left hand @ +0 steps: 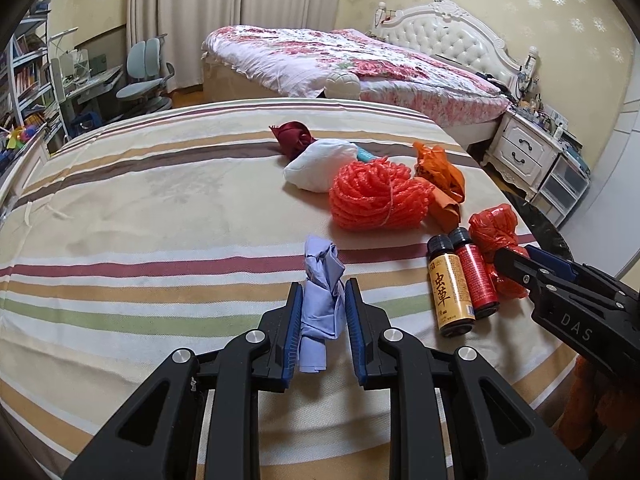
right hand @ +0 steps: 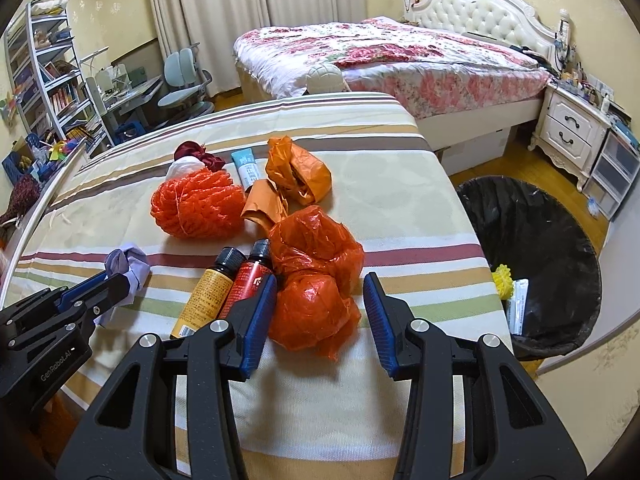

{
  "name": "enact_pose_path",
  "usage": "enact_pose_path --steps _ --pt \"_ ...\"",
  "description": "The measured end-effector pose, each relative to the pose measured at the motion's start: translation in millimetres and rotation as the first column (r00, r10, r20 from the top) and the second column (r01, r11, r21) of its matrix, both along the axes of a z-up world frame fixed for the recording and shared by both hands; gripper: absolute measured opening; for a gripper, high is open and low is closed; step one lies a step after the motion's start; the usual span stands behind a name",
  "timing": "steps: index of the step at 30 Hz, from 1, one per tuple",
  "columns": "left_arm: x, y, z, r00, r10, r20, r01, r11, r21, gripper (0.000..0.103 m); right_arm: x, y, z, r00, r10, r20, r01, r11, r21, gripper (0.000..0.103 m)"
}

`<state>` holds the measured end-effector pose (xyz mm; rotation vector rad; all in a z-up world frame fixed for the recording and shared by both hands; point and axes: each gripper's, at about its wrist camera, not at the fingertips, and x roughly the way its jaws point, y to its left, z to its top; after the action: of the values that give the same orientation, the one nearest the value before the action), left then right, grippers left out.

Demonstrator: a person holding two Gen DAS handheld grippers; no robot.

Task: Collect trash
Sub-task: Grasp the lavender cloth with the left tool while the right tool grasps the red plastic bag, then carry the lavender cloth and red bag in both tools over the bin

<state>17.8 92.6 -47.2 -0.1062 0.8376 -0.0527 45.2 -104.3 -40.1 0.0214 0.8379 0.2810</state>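
Left tongs (left hand: 322, 314): pressed together on a crumpled lilac wad (left hand: 322, 280), pads pinching its lower part; the wad's top stood clear above the fingertips, over the striped bench cloth (left hand: 160, 208).
Right tongs (right hand: 320, 312): spread, straddling a red plastic bag (right hand: 316, 280); left pad touched the bag, right pad stood apart from it.
Bag position: near bench edge, right side, resting on the cloth.
Bottles: yellow-label bottle (right hand: 204, 296) and red bottle (right hand: 250, 276) lay side by side, touching, just left of the red bag, black caps pointing away.
Middle bench: orange net bundle (left hand: 376, 200) beside crumpled orange paper (left hand: 440, 178).
Far bench: white bag (left hand: 320, 166) touching a dark red cloth (left hand: 294, 138); teal tube (right hand: 248, 168) behind the net.
Bin: black-lined trash bin (right hand: 532, 240) on the floor right of the bench, holding a yellow item and a white packet.
Background: bed with floral cover (right hand: 380, 52), nightstand (right hand: 572, 132).
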Motion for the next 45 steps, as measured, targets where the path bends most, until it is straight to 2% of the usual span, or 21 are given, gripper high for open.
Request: enact_pose_path --steps 2,4,5,10,17,19,28,38,45 --pt "1.0 2.7 -1.3 1.000 0.007 -0.007 -0.007 1.000 -0.008 0.030 0.6 1.0 -2.1 1.000 0.010 -0.011 -0.010 1.000 0.004 0.034" --pt "0.9 5.9 -2.9 1.000 0.015 -0.012 -0.016 1.000 -0.019 0.041 0.5 1.1 -3.1 1.000 0.016 -0.013 -0.016 1.000 0.005 0.034" --pt "1.0 8.2 -3.8 1.000 0.020 -0.015 -0.020 1.000 -0.024 0.041 0.5 1.2 -3.7 1.000 0.017 -0.014 -0.017 1.000 0.006 0.033" --pt "1.2 12.7 -5.8 0.999 0.028 -0.034 -0.029 0.999 -0.041 0.042 0.1 2.3 -5.0 1.000 0.018 -0.014 -0.018 1.000 0.007 0.033" --pt "-2.7 12.1 -7.6 0.999 0.024 -0.038 -0.025 1.000 -0.016 0.041 -2.6 1.2 -3.8 1.000 0.011 0.003 -0.011 1.000 0.008 0.030" --pt "-4.3 12.0 -8.0 0.999 0.021 -0.035 -0.021 1.000 -0.016 0.030 -4.0 -1.0 -1.7 1.000 0.008 0.007 -0.008 1.000 0.012 0.030" --pt "-11.3 13.5 -3.8 1.000 0.015 -0.012 -0.015 1.000 -0.024 0.030 -10.9 -7.8 6.8 0.999 -0.005 0.032 0.004 1.000 0.018 0.029" --pt "-20.5 -1.0 25.6 0.998 -0.015 0.054 0.017 0.999 -0.051 0.030 -19.6 -26.3 26.3 0.996 -0.040 0.084 0.038 0.999 0.021 0.029" --pt "-11.4 -41.8 46.2 0.988 -0.104 0.113 0.111 0.992 -0.053 0.030 -17.6 -60.5 39.7 0.986 -0.114 0.122 0.112 0.994 0.016 0.029"
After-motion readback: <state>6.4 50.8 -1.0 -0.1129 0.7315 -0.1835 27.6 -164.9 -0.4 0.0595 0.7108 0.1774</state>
